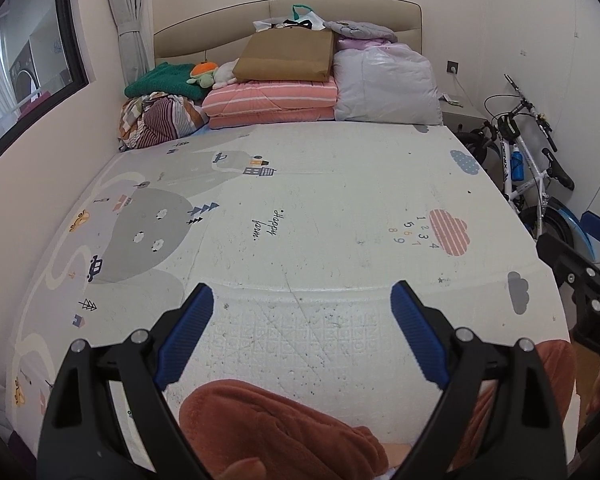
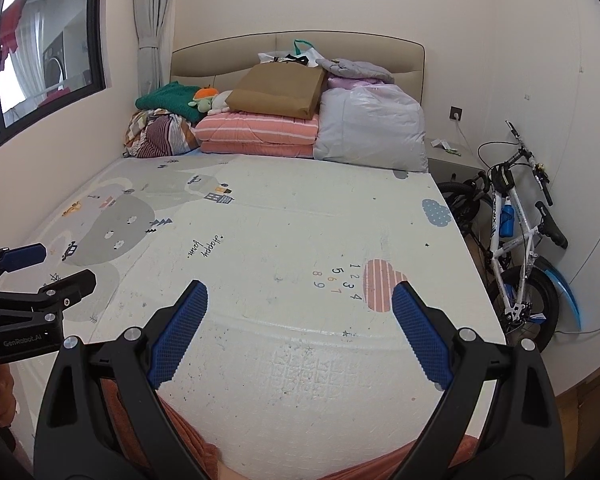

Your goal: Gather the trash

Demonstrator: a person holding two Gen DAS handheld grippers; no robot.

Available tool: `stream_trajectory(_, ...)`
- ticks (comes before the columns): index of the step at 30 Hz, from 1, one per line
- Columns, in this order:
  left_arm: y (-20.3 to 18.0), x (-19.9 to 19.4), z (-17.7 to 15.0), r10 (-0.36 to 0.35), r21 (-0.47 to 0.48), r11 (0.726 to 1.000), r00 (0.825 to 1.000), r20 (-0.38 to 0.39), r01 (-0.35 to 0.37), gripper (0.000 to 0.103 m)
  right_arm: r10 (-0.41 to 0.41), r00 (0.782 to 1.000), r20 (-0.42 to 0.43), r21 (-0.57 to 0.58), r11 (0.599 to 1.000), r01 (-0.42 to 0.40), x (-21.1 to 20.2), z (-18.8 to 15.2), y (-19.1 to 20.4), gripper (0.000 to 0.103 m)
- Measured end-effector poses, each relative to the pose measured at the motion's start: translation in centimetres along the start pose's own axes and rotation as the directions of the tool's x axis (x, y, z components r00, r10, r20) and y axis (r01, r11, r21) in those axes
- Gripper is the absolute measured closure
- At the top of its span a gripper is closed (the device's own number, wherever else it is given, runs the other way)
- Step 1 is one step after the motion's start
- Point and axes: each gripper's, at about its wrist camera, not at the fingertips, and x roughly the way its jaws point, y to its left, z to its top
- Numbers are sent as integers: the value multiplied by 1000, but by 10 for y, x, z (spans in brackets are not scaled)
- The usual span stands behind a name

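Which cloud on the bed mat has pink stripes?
The pink-striped cloud beside the printed numbers, nearest the right hand-held gripper. The blue dotted cloud sits further up the mat; the plain grey cloud has no pattern.

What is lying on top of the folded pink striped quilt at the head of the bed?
A flat brown paper bag lies on the pink striped quilt, leaning back against a white bag with green handles. What the brown bag holds and the quilt surface beneath it are covered.

Left gripper [image 1: 302, 300] and right gripper [image 2: 300, 300], jaws wide apart.
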Motion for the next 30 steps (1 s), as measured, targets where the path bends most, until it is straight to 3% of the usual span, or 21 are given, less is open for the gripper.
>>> stream_trajectory(11, -7, 1, 2, 28, 18, 999, 1000, -1, -28, 13, 6, 1000, 4, -15, 1000, -6, -3, 4, 0, 11)
stream_trajectory(30, -7, -4, 3, 12, 2, 1000, 1000, -4, -12, 13, 5, 1000, 10, -22, 1000, -5, -7, 7, 2, 11)
